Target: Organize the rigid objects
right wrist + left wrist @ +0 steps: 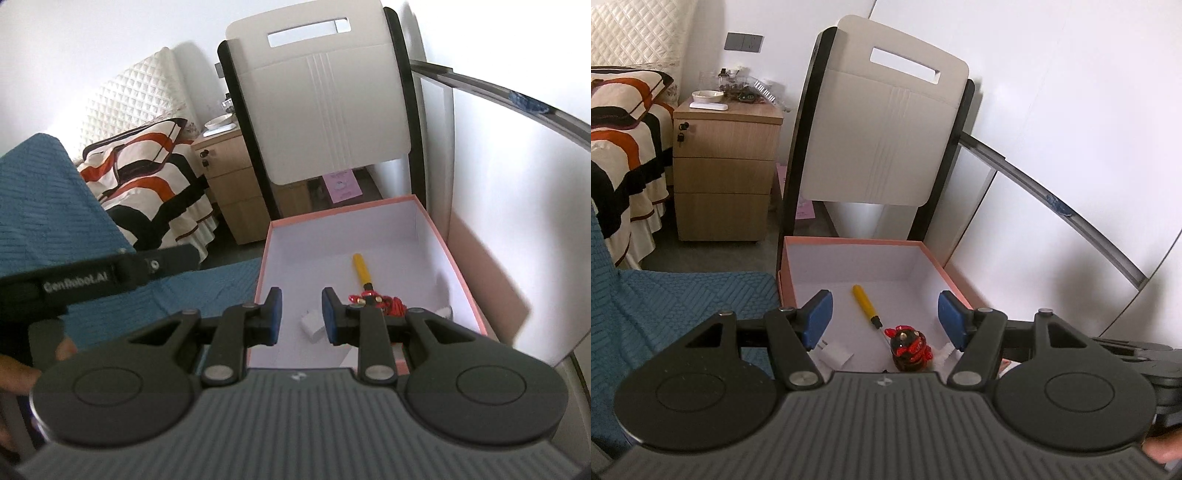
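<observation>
A pink box [849, 240] [334, 209] with a white inside stands open below both grippers. In it lie a yellow-handled screwdriver [865, 301] [360, 269], a red and black figurine [910, 349] [380, 300] and a white plug [835, 355] [311, 324]. Another small white piece [946, 350] [445, 312] lies by the box's right wall. My left gripper [884, 319] hangs over the box, open, with nothing between its blue pads. My right gripper [301, 317] also hovers above the box, its jaws drawn close together and empty.
A white chair back [882, 125] [325, 96] in a black frame stands just behind the box. A wooden drawer cabinet [724, 162] and a striped bed [620, 147] are to the left. Blue quilted fabric [683, 306] [44, 206] borders the box's left side. White panels [1071, 147] rise on the right.
</observation>
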